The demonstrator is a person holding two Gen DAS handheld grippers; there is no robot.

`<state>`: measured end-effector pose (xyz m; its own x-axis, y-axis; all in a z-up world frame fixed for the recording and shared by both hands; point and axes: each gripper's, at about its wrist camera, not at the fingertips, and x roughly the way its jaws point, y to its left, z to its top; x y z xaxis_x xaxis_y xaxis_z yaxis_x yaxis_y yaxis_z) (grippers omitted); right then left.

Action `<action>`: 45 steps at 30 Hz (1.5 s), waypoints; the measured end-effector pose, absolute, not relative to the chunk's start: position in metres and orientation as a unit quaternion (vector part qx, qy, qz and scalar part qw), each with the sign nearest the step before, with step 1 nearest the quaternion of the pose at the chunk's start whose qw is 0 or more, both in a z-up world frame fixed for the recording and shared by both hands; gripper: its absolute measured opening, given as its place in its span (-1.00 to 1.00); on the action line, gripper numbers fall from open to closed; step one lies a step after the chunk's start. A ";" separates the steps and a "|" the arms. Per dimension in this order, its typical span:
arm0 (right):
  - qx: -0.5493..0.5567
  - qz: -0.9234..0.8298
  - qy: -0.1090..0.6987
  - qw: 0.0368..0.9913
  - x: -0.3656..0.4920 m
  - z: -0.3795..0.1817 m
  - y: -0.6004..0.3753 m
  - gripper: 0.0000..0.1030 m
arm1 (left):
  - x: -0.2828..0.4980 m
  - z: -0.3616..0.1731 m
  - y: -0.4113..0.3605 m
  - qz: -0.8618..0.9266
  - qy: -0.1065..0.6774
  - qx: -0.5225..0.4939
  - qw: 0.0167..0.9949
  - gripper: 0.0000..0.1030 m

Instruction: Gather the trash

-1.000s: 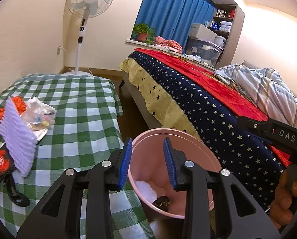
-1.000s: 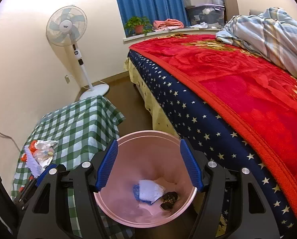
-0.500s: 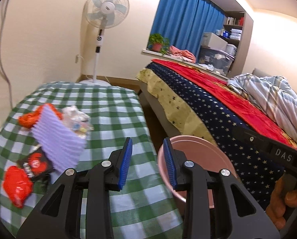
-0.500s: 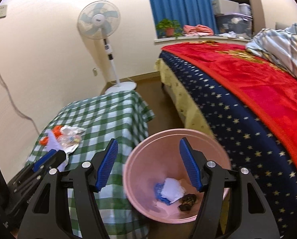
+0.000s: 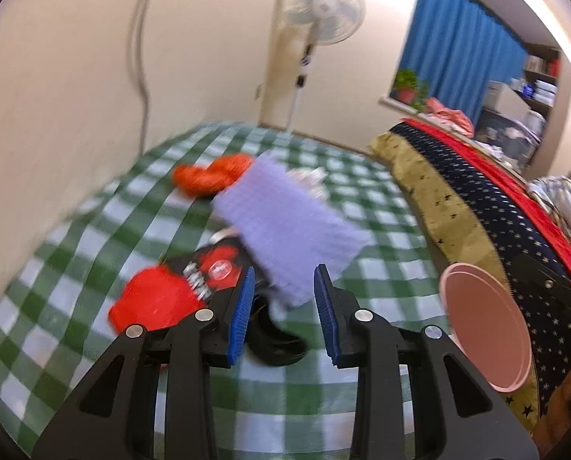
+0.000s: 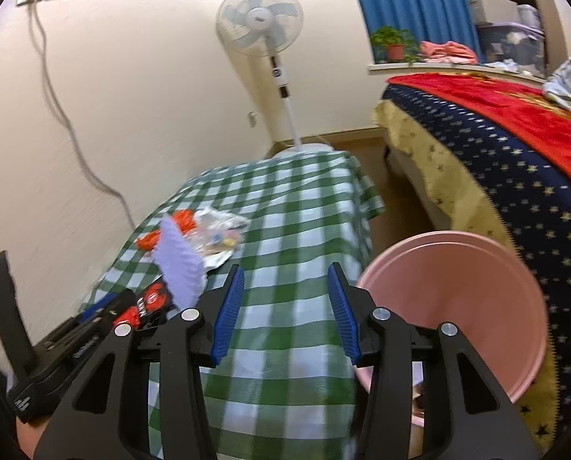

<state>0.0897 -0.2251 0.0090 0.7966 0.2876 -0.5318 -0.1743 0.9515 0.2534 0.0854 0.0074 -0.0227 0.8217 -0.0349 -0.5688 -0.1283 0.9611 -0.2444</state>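
Trash lies on the green checked table point(image 5: 362, 207): a lilac ribbed foam sheet point(image 5: 289, 222), an orange net point(image 5: 208, 176), a red and black wrapper point(image 5: 178, 291) and a black loop point(image 5: 273, 341). My left gripper point(image 5: 283, 314) is open and empty just short of the foam sheet. My right gripper point(image 6: 285, 306) is open and empty above the table's near part. The foam sheet point(image 6: 180, 264), a clear crumpled bag point(image 6: 216, 237) and the wrapper point(image 6: 143, 306) lie to its left. The pink bin point(image 6: 458, 303) stands right of the table and also shows in the left wrist view point(image 5: 484, 326).
A bed with a starred navy cover point(image 6: 515, 191) and red blanket runs along the right, close behind the bin. A standing fan point(image 6: 262, 27) is at the far wall beyond the table. A wall cable point(image 6: 66, 122) hangs at the left.
Both grippers have swung left, away from over the bin and toward the table. The left gripper now faces the trash pile closely. Both stay open and empty.
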 end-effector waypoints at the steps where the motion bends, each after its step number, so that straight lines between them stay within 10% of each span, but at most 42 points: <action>1: 0.096 0.128 0.296 0.942 0.091 0.006 -0.220 -0.12 | 0.087 -0.028 0.012 0.029 0.305 -0.147 0.941 -0.38; 15: 0.118 0.184 0.312 0.925 0.124 -0.019 -0.179 -0.11 | 0.102 -0.064 0.022 0.040 0.370 -0.167 0.913 -0.40; 20: 0.121 0.209 0.318 0.917 0.139 -0.025 -0.163 -0.11 | 0.105 -0.068 0.023 0.035 0.375 -0.174 0.910 -0.80; 29: 0.131 0.239 0.339 0.900 0.169 -0.044 -0.136 -0.12 | 0.104 -0.067 0.024 0.037 0.369 -0.171 0.913 -0.87; 33: 0.126 0.254 0.350 0.893 0.178 -0.050 -0.129 -0.75 | 0.104 -0.065 0.025 0.038 0.367 -0.167 0.914 -0.88; 45: 0.088 0.257 0.314 0.910 0.146 -0.002 -0.139 -0.88 | 0.096 -0.040 0.021 0.033 0.337 -0.153 0.928 -0.88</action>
<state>0.1458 -0.1392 -0.0020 0.6702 0.5235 -0.5261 -0.4132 0.8520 0.3214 0.0962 0.0209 -0.0398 0.7702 -0.0419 -0.6364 -0.1645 0.9510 -0.2617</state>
